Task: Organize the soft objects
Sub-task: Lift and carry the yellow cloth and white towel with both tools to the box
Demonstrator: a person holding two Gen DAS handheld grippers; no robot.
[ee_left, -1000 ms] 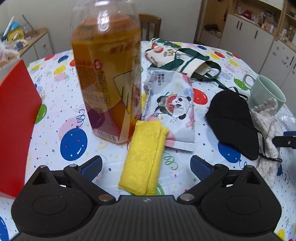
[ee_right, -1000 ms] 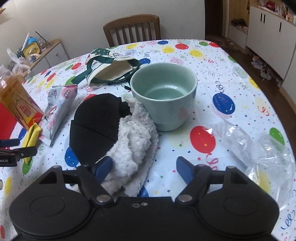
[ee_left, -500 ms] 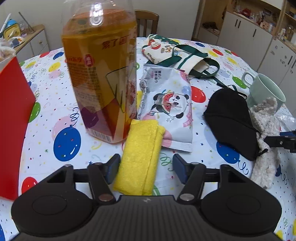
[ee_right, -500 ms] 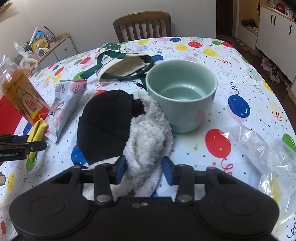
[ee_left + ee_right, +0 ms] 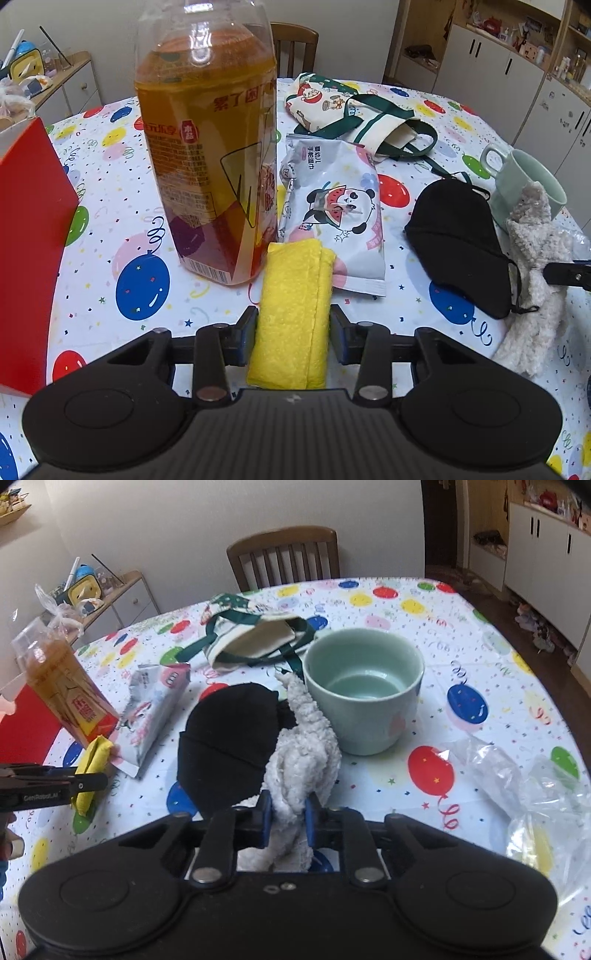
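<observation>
A folded yellow cloth [image 5: 295,306] lies on the balloon-print tablecloth beside a tea bottle [image 5: 210,155]. My left gripper [image 5: 293,332] straddles its near end, jaws closing, both pads touching the cloth's sides. A fluffy off-white cloth [image 5: 303,746] is bunched up between the pads of my right gripper [image 5: 289,819], whose jaws are closing tight on it. The cloth's far tip leans against a green mug [image 5: 364,690]. A black fabric cap [image 5: 229,746] lies just left of the fluffy cloth. The yellow cloth [image 5: 90,771] and the left gripper's finger [image 5: 55,786] also show in the right wrist view.
A wipes pack [image 5: 332,206] touches the yellow cloth's far end. A tote bag [image 5: 354,118] lies behind it. A red box [image 5: 29,240] stands at the left and crumpled clear plastic [image 5: 517,786] lies at the right. A wooden chair [image 5: 284,557] stands beyond the table.
Both pairs of jaws came in from wide open: the left onto the yellow cloth, the right onto the fluffy cloth, which is now squeezed narrow and pulled up a little.
</observation>
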